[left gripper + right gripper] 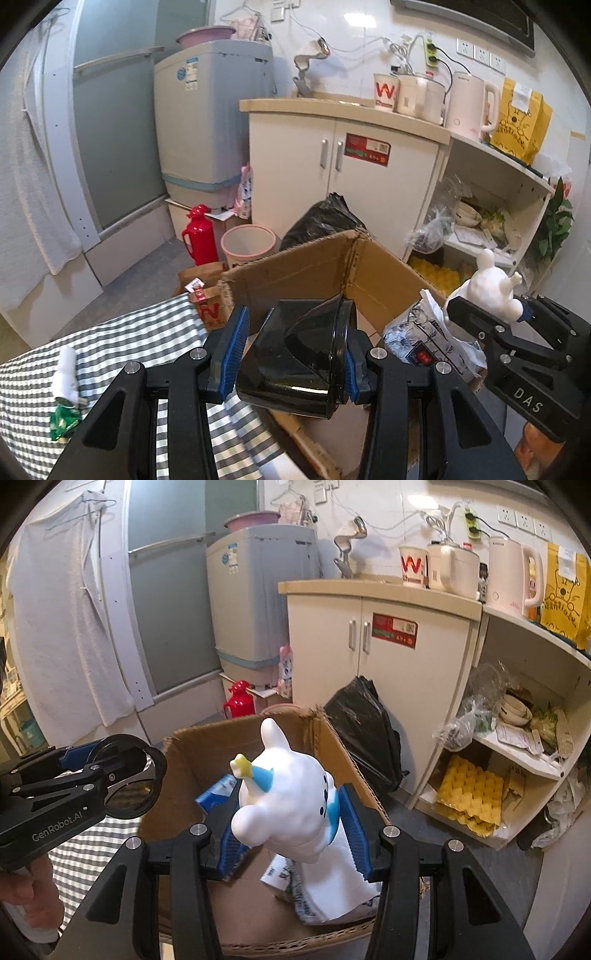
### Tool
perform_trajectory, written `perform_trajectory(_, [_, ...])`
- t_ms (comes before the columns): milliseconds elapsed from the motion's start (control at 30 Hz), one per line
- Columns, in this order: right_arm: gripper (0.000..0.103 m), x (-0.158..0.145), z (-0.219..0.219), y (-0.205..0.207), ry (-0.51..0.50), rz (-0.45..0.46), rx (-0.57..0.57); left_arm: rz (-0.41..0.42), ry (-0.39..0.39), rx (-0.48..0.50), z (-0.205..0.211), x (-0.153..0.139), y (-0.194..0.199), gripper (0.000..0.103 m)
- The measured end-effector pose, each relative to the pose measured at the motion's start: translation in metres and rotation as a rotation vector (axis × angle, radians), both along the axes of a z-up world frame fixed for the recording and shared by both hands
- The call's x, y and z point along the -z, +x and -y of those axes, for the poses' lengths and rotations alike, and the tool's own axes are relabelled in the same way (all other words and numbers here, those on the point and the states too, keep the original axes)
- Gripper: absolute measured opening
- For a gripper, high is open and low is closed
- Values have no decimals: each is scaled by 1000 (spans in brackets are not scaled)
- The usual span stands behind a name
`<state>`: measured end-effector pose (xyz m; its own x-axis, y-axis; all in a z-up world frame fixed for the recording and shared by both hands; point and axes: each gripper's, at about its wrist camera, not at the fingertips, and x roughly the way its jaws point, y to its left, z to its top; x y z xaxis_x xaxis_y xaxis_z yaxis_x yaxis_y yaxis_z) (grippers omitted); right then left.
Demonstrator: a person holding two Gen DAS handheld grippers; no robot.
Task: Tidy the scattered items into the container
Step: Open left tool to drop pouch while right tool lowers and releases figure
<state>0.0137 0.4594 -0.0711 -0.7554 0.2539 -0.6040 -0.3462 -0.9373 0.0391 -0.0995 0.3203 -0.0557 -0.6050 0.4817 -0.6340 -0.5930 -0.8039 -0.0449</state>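
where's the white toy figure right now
The white toy figure is clamped in the right tongs, held over the open cardboard box, above the white packet lying inside it.

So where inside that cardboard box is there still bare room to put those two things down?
The bare floor of the cardboard box lies at its near left, below the blue carton. The right side is crowded with a white plastic packet.

The left gripper (291,354) is clamping a dark plastic container (295,365) over the cardboard box (317,266). At three o'clock, the right gripper (491,314) is gripping a white figurine (484,284). A checked cloth (122,343) is lying at eight o'clock.
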Motion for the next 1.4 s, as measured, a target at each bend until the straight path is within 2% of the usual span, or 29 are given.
perform_trajectory(500, [48, 41, -27, -26, -33, 111, -9, 85, -67, 59, -47, 40, -22, 45])
perform_trajectory(900, [49, 63, -27, -45, -38, 229, -35, 157, -169, 71, -65, 71, -30, 45])
perform_trajectory(1067, [49, 63, -26, -46, -39, 231, -31, 187, -186, 68, -65, 80, -33, 45])
perform_trajectory(1400, [49, 57, -24, -42, -28, 198, -20, 197, -184, 75, -64, 82, -33, 46])
